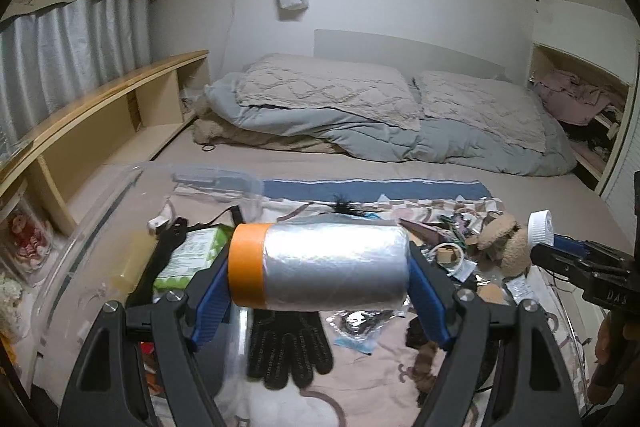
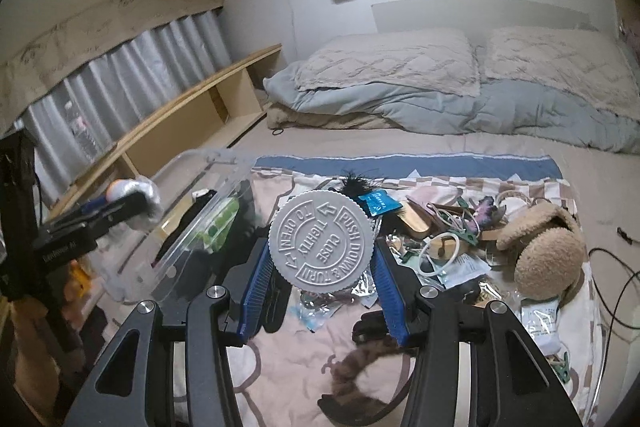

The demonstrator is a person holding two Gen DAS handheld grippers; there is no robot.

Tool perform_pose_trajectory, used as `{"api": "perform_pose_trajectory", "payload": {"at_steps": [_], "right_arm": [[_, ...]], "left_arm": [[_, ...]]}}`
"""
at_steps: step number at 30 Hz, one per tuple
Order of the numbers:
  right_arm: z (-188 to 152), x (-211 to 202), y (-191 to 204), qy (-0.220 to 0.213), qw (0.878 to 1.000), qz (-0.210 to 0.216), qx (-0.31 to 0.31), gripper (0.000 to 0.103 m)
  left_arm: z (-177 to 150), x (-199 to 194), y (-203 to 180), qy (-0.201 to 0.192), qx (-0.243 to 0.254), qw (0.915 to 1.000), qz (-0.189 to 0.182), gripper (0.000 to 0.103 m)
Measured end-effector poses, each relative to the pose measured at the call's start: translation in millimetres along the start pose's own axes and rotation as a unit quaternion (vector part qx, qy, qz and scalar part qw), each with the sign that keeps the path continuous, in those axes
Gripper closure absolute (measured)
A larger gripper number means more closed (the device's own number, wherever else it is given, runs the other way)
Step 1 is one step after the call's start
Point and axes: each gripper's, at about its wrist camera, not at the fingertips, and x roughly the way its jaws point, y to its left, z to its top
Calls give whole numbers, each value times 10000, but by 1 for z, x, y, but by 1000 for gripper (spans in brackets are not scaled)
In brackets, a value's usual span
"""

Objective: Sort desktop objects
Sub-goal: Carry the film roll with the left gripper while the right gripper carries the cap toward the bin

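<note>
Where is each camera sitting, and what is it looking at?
Left wrist: sits on the left gripper, looking along its fingers past the plastic-film roll it holds, toward the bed; the right gripper shows at the right edge.
Right wrist: sits on the right gripper, looking past the white cap it holds; the left gripper shows at left.
Shared: pillows, clear bin, fluffy earmuffs.

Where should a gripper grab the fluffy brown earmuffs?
Probably the thin band between the earmuffs' two pads, coming from above. The pads look fat and squashy, while the band is narrow enough to fit between fingers; they lie apart from the clutter's middle.
</note>
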Motion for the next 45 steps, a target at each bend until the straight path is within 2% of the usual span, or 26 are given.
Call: {"api": "perform_pose_trajectory", "payload": {"at_steps": [7,14,23,31,36,41,45], "right_arm": [[3,21,31,133,9995,147,-250,52],[6,43,67,242,9976,466,-449,52],[7,76,116,473,9918,968,-682,52],[4,97,147,686,9859,1232,-896,52],[3,100,151,731,9840,1301,-976,52],[3,100,152,777,9828,1348,-997,52],[4,99,152,773,9821,1394,-1004,52]], "left_arm": [[-6,-5,41,30,-283,9994,209,24],[-15,-8,79,58,-477,9974,529,24],[-29,2,142,353,-1064,9887,995,24],[-44,16,194,752,-1996,9684,1295,24],[-49,23,213,881,-2496,9554,1308,24],[-49,28,224,909,-2724,9460,1501,24],[-54,34,239,962,-3267,9274,1550,24]]}}
